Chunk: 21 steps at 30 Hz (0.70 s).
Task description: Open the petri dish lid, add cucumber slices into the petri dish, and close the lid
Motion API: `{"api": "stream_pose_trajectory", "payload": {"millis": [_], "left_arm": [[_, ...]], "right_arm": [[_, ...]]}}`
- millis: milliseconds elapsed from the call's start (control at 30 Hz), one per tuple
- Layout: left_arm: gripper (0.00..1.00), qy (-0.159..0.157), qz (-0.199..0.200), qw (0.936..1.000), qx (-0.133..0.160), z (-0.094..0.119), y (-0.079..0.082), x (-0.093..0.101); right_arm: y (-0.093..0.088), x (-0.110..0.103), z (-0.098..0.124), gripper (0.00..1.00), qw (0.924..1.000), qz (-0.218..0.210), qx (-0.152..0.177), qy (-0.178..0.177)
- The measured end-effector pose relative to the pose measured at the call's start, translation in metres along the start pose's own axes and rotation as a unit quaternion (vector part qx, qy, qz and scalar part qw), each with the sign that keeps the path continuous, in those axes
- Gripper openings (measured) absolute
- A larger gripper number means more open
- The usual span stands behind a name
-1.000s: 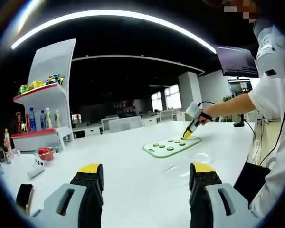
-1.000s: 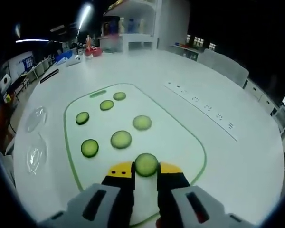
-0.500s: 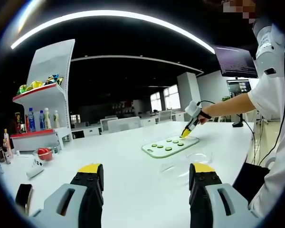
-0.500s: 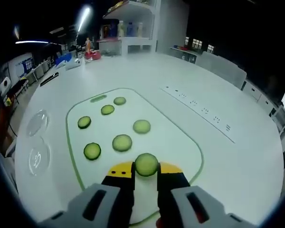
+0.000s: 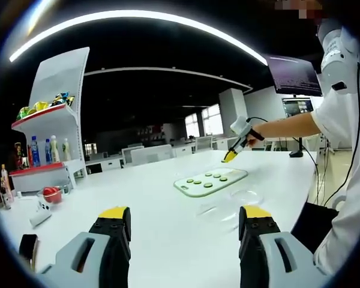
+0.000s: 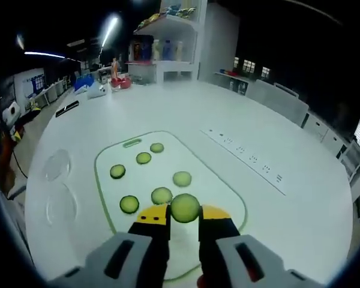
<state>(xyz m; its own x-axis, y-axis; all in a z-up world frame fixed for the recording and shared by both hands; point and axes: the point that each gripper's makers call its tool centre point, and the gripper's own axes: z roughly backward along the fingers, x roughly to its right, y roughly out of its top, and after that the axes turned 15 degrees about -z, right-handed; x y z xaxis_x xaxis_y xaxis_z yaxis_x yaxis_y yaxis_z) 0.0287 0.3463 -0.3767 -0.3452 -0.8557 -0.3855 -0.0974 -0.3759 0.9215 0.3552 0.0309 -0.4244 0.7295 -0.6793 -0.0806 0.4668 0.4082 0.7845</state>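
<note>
In the right gripper view my right gripper [image 6: 185,216] is shut on a round cucumber slice [image 6: 185,207], held upright in the air above the white cutting board [image 6: 222,186]. Several more slices [image 6: 143,158] lie flat on that board. Two clear petri dish halves [image 6: 57,165] [image 6: 61,204] rest apart on the table left of the board; I cannot tell lid from base. In the left gripper view my left gripper [image 5: 185,217] stands open over the table with nothing between its jaws. Beyond it, a person's hand holds the right gripper [image 5: 233,154] above the board [image 5: 210,180], with the dish halves [image 5: 246,196] nearer.
A white shelf [image 5: 54,114] with bottles and snacks stands at the far left, with a red bowl [image 5: 50,194] and a black phone [image 5: 27,249] below it. A row of sockets [image 6: 246,159] runs along the table right of the board. The person's body [image 5: 348,180] is at the right.
My right gripper has lifted away from the board with the cucumber slice still in it, so the board looks smaller and lower. The left gripper stays open, barely moved.
</note>
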Motion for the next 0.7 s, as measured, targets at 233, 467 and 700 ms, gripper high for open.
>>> {"api": "stream_pose_trajectory", "payload": {"millis": [233,467,700], "left_arm": [[0.73,-0.001,0.0,1.0,-0.001,0.0,-0.001,0.0],[0.73,-0.003,-0.003,1.0,0.001,-0.001,0.002,0.001],[0.73,-0.01,-0.003,0.9999,-0.004,-0.003,0.0,0.004]], "right_arm": [[0.019,-0.012,0.018,0.17,0.9995,0.018,0.023,0.005],[0.031,-0.024,0.03,0.17,0.9986,0.037,0.035,0.014],[0.039,-0.055,0.042,0.17,0.9972,0.051,0.038,0.04]]}}
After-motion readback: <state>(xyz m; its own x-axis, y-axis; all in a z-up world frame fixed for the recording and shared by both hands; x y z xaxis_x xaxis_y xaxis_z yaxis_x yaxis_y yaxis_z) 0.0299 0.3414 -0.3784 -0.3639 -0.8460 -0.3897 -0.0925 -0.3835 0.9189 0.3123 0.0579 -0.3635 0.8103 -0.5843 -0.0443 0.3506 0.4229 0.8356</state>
